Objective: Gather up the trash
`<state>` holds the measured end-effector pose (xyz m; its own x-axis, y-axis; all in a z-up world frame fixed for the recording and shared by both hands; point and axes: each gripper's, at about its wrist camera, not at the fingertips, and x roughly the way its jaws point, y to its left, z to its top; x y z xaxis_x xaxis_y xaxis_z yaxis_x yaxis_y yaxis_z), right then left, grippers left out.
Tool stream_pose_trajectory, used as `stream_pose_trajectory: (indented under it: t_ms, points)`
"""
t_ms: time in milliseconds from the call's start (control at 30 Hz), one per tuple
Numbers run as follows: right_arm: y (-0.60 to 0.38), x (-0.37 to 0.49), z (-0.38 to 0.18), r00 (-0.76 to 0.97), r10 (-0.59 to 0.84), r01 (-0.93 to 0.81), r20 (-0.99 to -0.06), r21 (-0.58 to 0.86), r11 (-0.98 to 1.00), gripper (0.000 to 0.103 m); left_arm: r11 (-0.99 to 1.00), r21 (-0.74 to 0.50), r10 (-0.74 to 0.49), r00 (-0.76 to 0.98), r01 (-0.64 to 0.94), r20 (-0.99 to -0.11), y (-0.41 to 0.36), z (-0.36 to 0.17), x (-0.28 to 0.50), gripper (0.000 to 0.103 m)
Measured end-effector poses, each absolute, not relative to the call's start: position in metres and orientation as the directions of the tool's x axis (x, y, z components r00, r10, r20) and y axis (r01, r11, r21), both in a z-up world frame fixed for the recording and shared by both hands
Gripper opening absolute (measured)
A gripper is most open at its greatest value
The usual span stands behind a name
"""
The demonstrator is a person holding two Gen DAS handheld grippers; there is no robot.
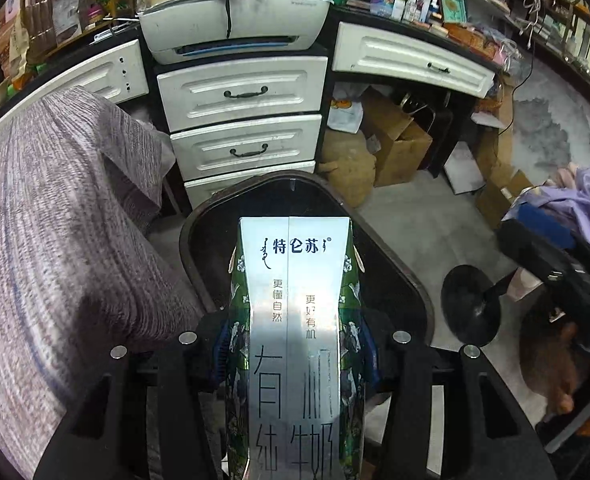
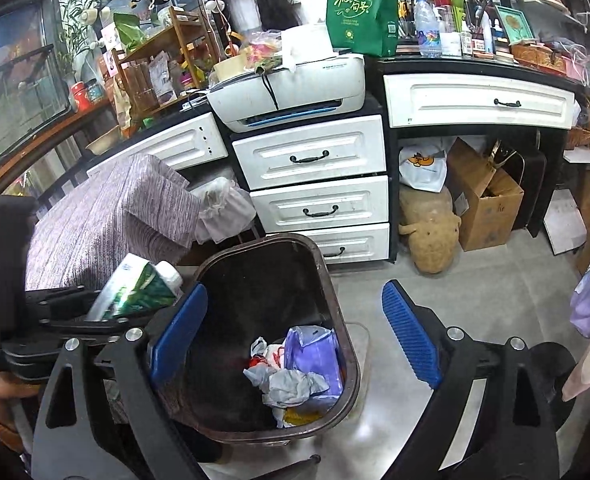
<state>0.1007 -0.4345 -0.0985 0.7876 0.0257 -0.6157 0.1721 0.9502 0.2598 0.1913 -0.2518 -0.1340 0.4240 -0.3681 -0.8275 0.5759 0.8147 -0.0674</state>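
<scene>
Trash bin (image 2: pixel 335 320) holds crumpled bags (image 2: pixel 295 376) and wrappers.

Bin (image 2: pixel 337 304) on floor before drawer stack (image 2: pixel 315 184); trash (image 2: pixel 295 372) inside; printer (image 2: pixel 291 92) atop drawers; boxes (image 2: pixel 483 200) right.

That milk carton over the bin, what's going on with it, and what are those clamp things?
A person is collecting trash with a hand-held gripper in each hand. The left gripper is shut on a green and silver milk carton, holding it above the open brown trash bin. The right gripper is open and empty over the bin, where crumpled plastic bags already lie.
</scene>
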Motion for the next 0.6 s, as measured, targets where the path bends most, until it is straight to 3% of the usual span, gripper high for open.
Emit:
stream_pose_trajectory:
  t_ms: [233, 267, 333, 433, 600]
  points:
    - [-0.438, 0.098, -0.099, 0.788, 0.023, 0.180, -0.615, 0.267, 0.947, 0.089, 0.811, -0.042, -0.318, 0.380, 0.584, -0.869, -0.264, -0.153, 0.201, 0.053]
    - [-0.439, 0.097, -0.100, 0.788, 0.024, 0.182, -0.615, 0.269, 0.946, 0.089, 0.810, -0.040, -0.316, 0.378, 0.586, -0.870, -0.266, -0.154, 0.202, 0.057]
    - [-0.440, 0.097, -0.099, 0.789, 0.022, 0.184, -0.614, 0.271, 0.945, 0.089, 0.806, -0.030, -0.317, 0.389, 0.591, -0.865, -0.267, -0.153, 0.201, 0.083]
    - [-0.441, 0.095, -0.097, 0.793, 0.015, 0.190, -0.609, 0.270, 0.944, 0.089, 0.801, -0.014, -0.324, 0.414, 0.599, -0.851, -0.268, -0.148, 0.194, 0.090]
    - [-0.444, 0.092, -0.090, 0.805, 0.002, 0.197, -0.593, 0.270, 0.942, 0.089, 0.800, -0.030, -0.352, 0.427, 0.599, -0.833, -0.261, -0.135, 0.182, 0.094]
